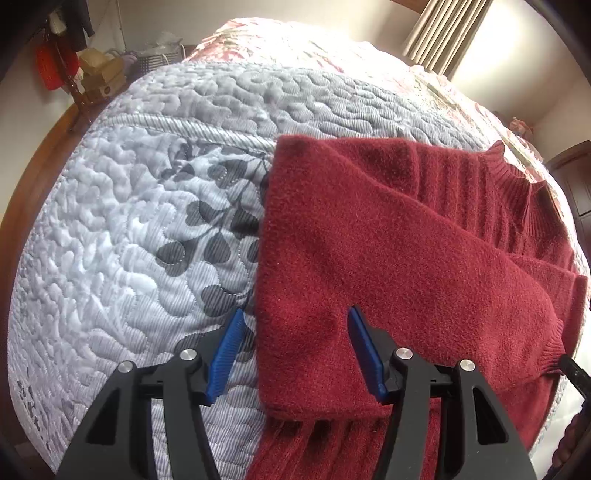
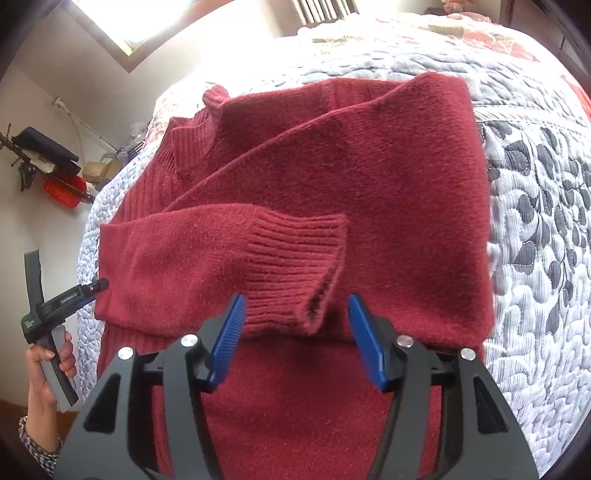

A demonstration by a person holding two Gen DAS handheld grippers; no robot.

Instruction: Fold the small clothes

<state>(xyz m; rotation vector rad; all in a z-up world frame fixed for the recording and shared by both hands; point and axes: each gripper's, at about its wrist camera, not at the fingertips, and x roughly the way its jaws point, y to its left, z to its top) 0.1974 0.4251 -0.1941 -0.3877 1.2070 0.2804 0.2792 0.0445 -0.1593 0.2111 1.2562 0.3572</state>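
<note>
On the grey-and-white quilted bedspread (image 1: pixel 147 221), the fuzzy dark-red knit sweater (image 2: pixel 369 184) lies with sleeves folded in; both the left gripper (image 1: pixel 295 350) and the right gripper (image 2: pixel 295 339) hover with jaws apart, empty. Next probably comes pinching the hem to fold upward.

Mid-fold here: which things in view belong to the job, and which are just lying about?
Job:
red sweater, sleeves folded across its front
left gripper, open
right gripper, open
quilted bedspread underneath

Lying about:
red bag
cardboard boxes
curtain
</note>
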